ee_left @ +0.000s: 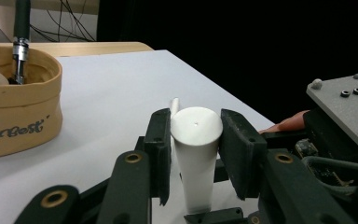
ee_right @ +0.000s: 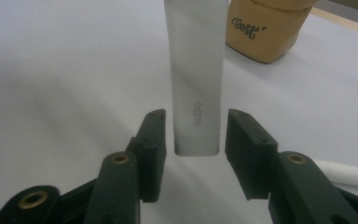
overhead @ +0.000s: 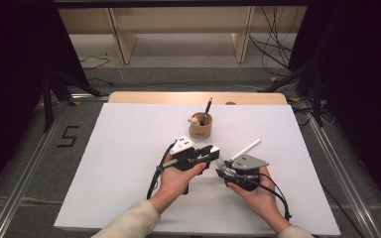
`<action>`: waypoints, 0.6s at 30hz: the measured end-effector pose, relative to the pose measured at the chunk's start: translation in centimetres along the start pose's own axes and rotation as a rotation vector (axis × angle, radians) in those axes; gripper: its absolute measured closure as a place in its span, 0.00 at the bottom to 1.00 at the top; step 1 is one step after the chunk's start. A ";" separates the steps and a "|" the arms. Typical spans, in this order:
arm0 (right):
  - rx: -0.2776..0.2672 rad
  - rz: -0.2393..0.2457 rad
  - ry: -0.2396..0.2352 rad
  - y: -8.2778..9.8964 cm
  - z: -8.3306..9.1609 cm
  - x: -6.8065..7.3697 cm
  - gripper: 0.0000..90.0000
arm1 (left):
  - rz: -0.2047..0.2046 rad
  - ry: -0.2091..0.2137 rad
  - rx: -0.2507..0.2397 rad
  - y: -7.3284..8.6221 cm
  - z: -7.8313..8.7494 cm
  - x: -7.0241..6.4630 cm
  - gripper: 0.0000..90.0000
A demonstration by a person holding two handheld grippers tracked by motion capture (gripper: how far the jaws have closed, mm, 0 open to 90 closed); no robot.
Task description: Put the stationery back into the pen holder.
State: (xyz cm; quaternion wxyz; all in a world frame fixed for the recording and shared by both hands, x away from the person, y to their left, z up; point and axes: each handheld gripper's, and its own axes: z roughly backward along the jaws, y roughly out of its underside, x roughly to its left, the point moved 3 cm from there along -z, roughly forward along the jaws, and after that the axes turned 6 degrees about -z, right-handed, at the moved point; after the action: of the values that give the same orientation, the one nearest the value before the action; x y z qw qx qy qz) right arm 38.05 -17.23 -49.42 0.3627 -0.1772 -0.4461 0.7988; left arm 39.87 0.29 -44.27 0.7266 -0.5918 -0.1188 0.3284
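1. The left gripper (ee_left: 196,154) clamps the white tube (ee_left: 196,154) by its cap end.
2. The right gripper (ee_right: 193,154) stands open around the tube's flat crimped end, pads apart from it.
3. The tube runs level between both grippers, above the table (overhead: 129,148); its middle is hidden in the high view.
4. Beyond stands the tan cup (overhead: 200,126), its contents hard to make out.

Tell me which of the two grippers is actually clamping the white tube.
The left gripper: its pads press both sides of the white tube. The right gripper has its jaws flanking the tube's end with gaps, not touching.
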 end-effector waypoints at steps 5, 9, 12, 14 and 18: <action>-0.014 -0.017 0.001 -0.1 0.0 0.0 0.55 | -0.061 -0.035 -0.003 0.0 0.1 0.0 0.72; -0.014 -0.017 -0.002 -0.1 0.0 0.0 0.54 | -0.099 -0.060 -0.001 0.0 0.1 0.1 0.72; -0.014 -0.017 -0.002 -0.1 0.0 0.0 0.53 | -0.124 -0.080 -0.001 -0.1 0.0 0.3 0.72; -0.013 -0.017 -0.001 0.0 0.0 0.0 0.53 | -0.136 -0.092 -0.003 -0.1 0.0 0.4 0.72; -0.018 -0.019 0.005 -0.1 0.1 -0.1 0.52 | -0.155 -0.118 -0.016 -0.4 -0.2 0.9 0.72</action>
State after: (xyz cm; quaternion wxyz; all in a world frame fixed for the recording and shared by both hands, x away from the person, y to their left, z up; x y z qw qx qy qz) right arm 38.09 -17.31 -49.34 0.3697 -0.1781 -0.4539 0.7909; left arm 40.78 0.69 -44.10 0.7368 -0.5663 -0.2094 0.3043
